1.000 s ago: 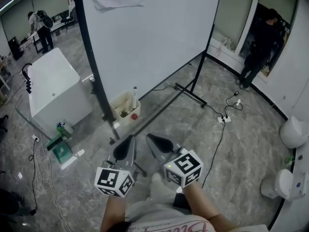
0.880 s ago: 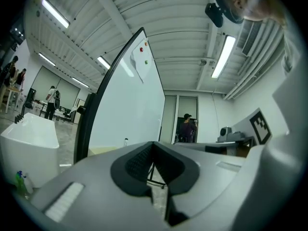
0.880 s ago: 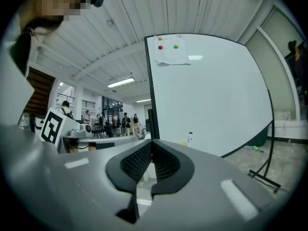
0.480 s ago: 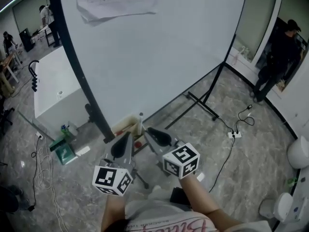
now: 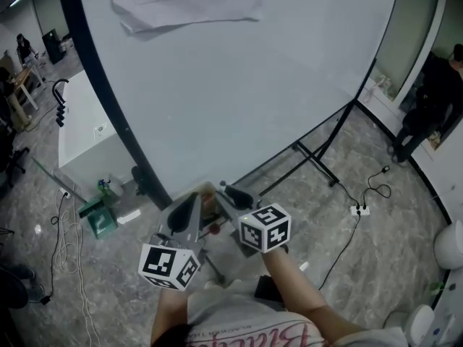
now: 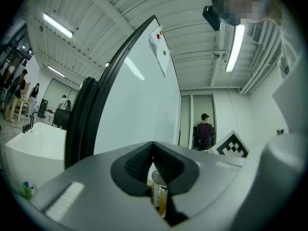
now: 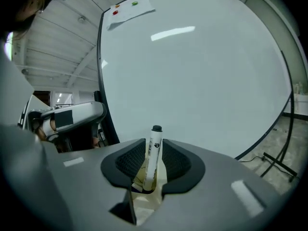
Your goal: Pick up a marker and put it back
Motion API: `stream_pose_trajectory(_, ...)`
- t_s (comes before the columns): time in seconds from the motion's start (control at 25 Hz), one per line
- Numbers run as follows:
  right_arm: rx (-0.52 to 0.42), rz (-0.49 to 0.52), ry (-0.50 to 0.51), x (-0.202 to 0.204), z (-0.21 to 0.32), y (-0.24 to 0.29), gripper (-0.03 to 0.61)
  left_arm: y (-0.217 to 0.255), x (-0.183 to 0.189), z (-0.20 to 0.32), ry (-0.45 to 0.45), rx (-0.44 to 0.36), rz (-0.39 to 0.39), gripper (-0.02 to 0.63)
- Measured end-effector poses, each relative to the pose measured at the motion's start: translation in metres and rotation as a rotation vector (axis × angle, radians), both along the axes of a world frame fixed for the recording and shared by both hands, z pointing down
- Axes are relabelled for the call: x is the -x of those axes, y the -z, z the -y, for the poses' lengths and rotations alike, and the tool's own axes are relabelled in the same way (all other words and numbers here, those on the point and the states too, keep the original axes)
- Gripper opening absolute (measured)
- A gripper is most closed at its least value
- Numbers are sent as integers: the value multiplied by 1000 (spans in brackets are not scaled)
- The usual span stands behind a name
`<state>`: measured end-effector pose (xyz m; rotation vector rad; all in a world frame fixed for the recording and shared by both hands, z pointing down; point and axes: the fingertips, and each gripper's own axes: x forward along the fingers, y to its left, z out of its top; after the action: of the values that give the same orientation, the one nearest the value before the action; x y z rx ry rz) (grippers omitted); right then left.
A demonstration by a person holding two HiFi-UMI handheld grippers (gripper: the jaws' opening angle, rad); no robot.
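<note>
A white marker (image 7: 154, 153) with a black cap stands upright in a cream box (image 7: 144, 201) at the foot of the whiteboard. My right gripper (image 7: 153, 144) has the marker between its jaws. The jaws are opening, and a narrow gap shows on each side of the marker. In the head view, the right gripper (image 5: 230, 194) and left gripper (image 5: 187, 212) hover over the box (image 5: 208, 202). My left gripper (image 6: 153, 146) has its jaw tips together and nothing in them. Behind it I can see the marker's cap (image 6: 158, 178).
A large whiteboard (image 5: 239, 85) on a black frame rises right in front, with paper (image 5: 188, 2) pinned at the top. A white cabinet (image 5: 87, 136) and a green item (image 5: 101, 219) are on the left. A power strip (image 5: 359, 210) and a person (image 5: 427, 100) are on the right.
I have come closer to the whiteboard. Both grippers moved forward from well short of the box to over it, and the right gripper now straddles the marker.
</note>
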<state>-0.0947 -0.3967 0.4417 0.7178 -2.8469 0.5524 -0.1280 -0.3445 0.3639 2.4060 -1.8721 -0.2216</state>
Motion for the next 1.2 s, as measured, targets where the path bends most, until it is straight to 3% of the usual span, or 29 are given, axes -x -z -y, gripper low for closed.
stream_pose_trajectory(0.08, 9, 5, -4, 3, 2, -2, 63, 1, 2, 2, -8, 0, 2, 0)
stream_pose_trajectory(0.44, -10, 58, -31, -3, -4, 25, 63, 6, 4, 4, -55, -8, 3, 0)
stream_pose_trajectory(0.88, -169, 306, -130, -42, -18, 121, 63, 27, 3, 5, -95, -63, 15, 0)
stream_pose_trajectory(1.08, -205, 296, -145, -46, -20, 126, 63, 35, 5, 3, -82, -93, 65, -3)
stream_pose_trajectory(1.2, -209, 287, -141, -44, -22, 125, 63, 41, 5, 3, -92, -119, 27, -2)
